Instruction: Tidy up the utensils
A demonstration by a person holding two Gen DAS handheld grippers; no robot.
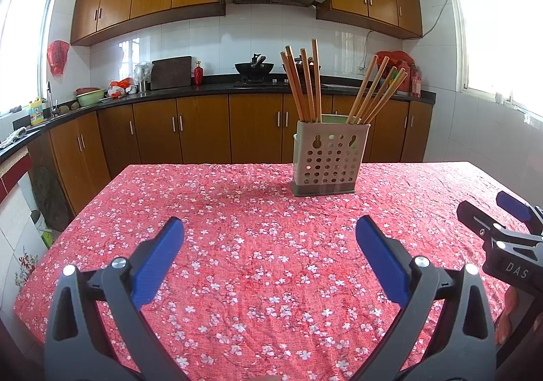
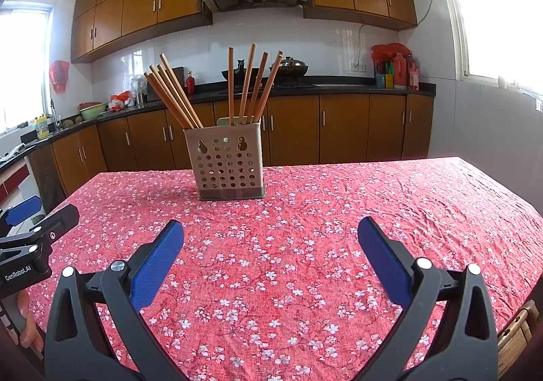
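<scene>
Chopsticks (image 1: 307, 82) stand in a perforated holder (image 1: 327, 158) on the red floral tablecloth (image 1: 237, 245), in two bunches: in the left view one bunch rises near upright from the holder's left side and the other (image 1: 376, 89) fans out to the right. Both tongs hover over bare cloth on the near side of the table, well apart from the holder. The left gripper (image 1: 269, 228) has its blue pads spread wide and nothing between them; the right gripper (image 2: 270, 230) is likewise spread and empty. From the left gripper the holder lies ahead and a little to the right; from the right gripper it lies ahead and a little to the left, so it sits roughly between the two, and neither looks clearly nearer. The sticks' long axes run up and outward from the holder, so a grasp would likely have to come at the upper shafts from the side, with the jaws closing across a shaft. No loose utensils show on the cloth in either view, so the sorting appears to concern the sticks already in the holder.
</scene>
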